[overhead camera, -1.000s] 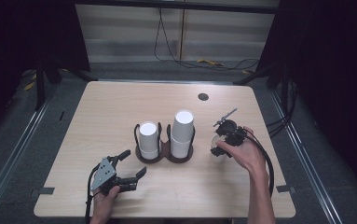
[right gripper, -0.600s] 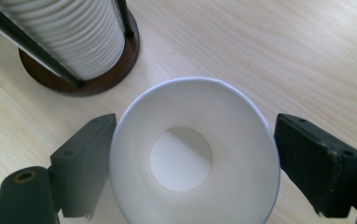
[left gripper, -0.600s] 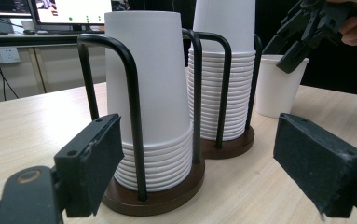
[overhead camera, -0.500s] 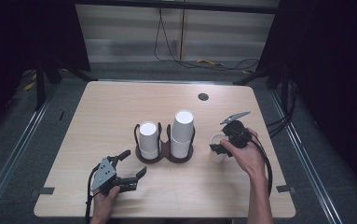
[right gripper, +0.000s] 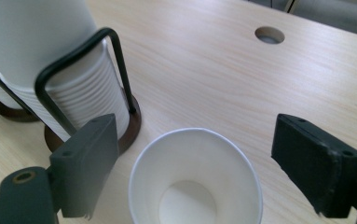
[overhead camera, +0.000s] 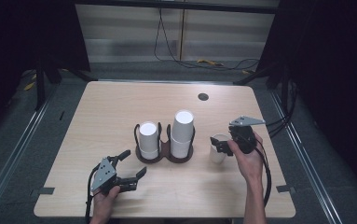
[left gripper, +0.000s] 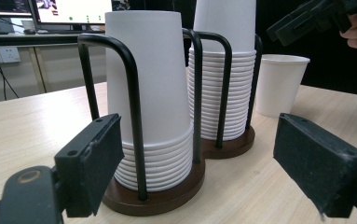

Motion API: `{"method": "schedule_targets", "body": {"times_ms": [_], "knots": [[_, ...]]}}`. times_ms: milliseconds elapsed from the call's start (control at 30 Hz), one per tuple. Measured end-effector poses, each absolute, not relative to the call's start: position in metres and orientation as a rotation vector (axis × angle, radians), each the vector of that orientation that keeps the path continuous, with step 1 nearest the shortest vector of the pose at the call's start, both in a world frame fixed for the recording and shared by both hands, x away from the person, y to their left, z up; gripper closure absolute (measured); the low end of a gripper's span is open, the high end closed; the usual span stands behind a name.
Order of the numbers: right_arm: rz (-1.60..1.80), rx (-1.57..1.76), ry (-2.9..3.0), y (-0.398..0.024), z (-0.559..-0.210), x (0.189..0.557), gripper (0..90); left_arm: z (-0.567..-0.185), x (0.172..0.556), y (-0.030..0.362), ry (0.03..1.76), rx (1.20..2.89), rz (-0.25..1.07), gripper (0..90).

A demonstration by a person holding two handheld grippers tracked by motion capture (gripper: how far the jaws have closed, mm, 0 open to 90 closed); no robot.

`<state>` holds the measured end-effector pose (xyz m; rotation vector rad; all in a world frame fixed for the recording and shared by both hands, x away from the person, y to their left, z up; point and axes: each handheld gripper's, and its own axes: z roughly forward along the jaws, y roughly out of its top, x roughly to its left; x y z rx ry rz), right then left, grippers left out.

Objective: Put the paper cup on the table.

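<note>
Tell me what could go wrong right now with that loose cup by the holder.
The single paper cup stands upright and empty between the open jaws of the right gripper; a lopsided close could crush or tip it. It also sits near the cup holder, so a sideways nudge might knock the taller stack. The left gripper is open and well clear.
</note>
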<state>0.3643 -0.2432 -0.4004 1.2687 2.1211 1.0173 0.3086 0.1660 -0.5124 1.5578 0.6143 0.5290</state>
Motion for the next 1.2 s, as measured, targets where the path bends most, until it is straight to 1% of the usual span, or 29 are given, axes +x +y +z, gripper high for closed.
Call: {"method": "schedule_targets", "body": {"times_ms": [267,533,633,833,900,1000,1100,1133,1167,1200], "knots": [[1.127,1.269,1.933,-0.242,-0.403,0.339,14.0,-0.512,0.309,0.166,0.629,1.559,0.536,15.6],[1.192,1.244,1.825,-0.232,-0.418,0.311,13.5,-0.512,0.308,0.165,0.647,1.565,0.548,15.6],[1.204,1.235,1.815,-0.228,-0.421,0.306,13.5,-0.512,0.308,0.165,0.655,1.568,0.551,15.6],[1.213,1.196,1.753,-0.212,-0.432,0.289,13.9,-0.511,0.308,0.163,0.673,1.582,0.563,15.4],[1.235,1.155,1.753,-0.198,-0.438,0.282,13.4,-0.511,0.308,0.163,0.682,1.574,0.568,15.5],[1.267,1.137,1.761,-0.191,-0.442,0.279,13.4,-0.511,0.306,0.163,0.677,1.575,0.586,15.5],[1.331,1.117,1.746,-0.177,-0.456,0.277,13.2,-0.511,0.306,0.163,0.682,1.573,0.585,15.5],[1.331,1.117,1.746,-0.177,-0.456,0.277,13.2,-0.511,0.306,0.163,0.682,1.573,0.585,15.5],[1.351,1.104,1.74,-0.17,-0.465,0.276,13.2,-0.511,0.307,0.164,0.682,1.567,0.582,15.5],[1.351,1.104,1.74,-0.17,-0.465,0.276,13.2,-0.511,0.307,0.164,0.682,1.567,0.582,15.5]]}}
